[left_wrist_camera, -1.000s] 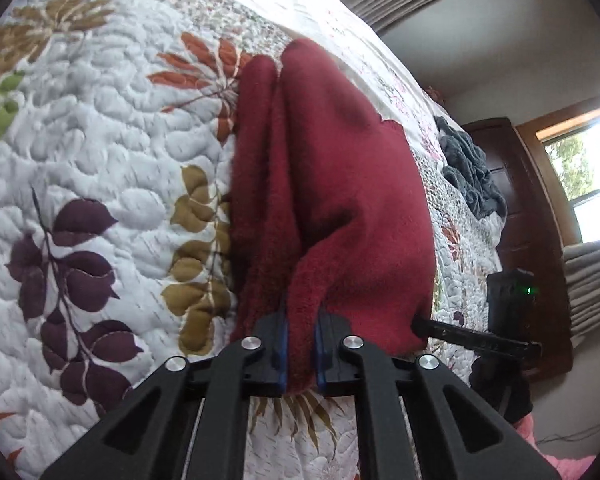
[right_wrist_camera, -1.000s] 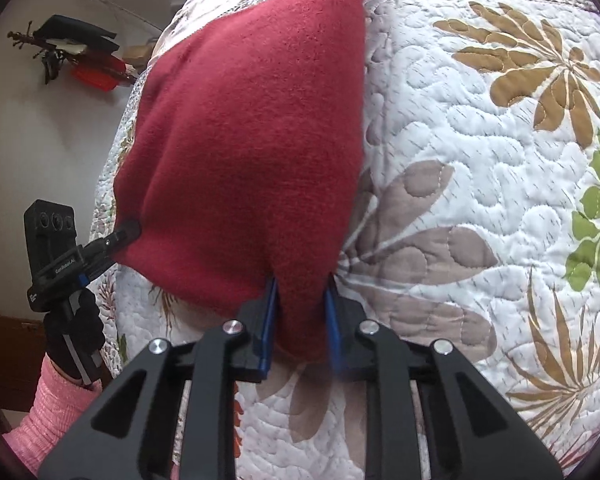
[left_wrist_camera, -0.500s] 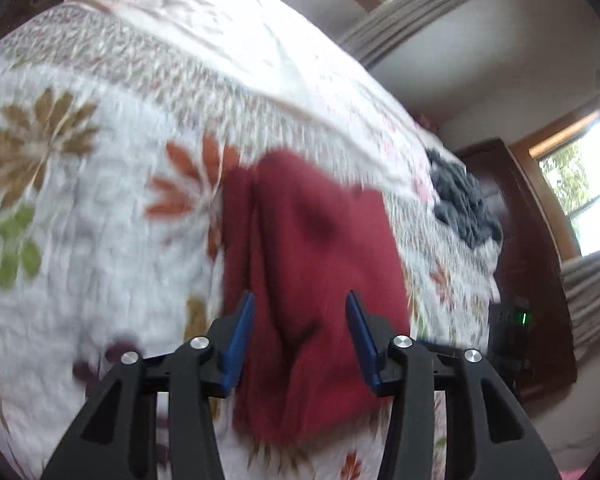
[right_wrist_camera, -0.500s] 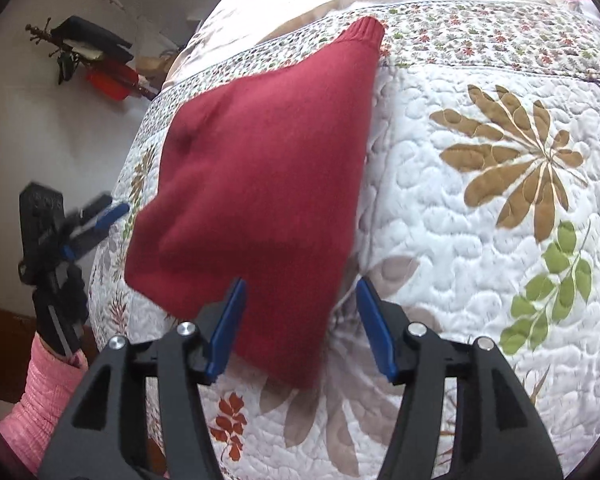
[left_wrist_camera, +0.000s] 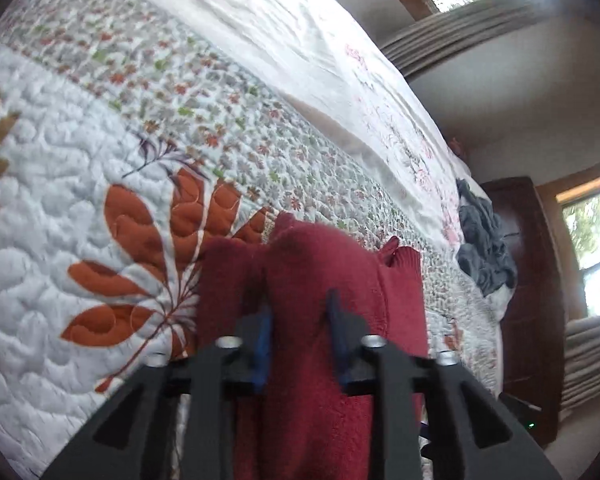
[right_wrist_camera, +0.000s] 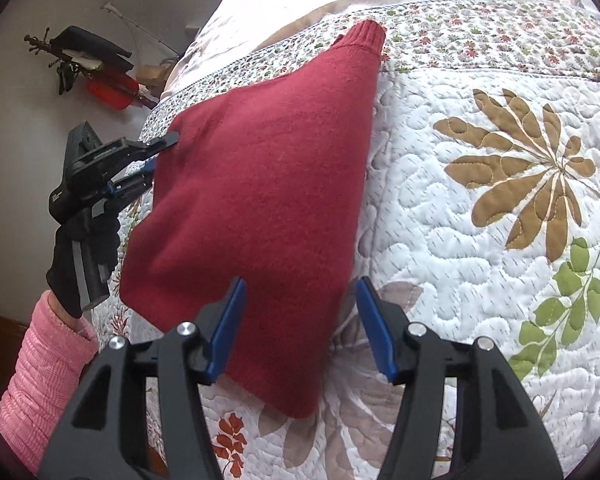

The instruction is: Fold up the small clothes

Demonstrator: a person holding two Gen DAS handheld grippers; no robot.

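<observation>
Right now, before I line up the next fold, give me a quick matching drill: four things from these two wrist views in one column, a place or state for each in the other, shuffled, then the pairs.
Things:
1. red garment
2. right gripper
3. grey clothes
4. left gripper

Places or states:
A. bunched in a heap far down the bed
B. open, fingers on either side of the red fabric's near corner
C. lying folded on the floral quilt
D. at the red fabric's far side edge, held by a gloved hand

Pairs: 1-C, 2-B, 3-A, 4-D
</observation>
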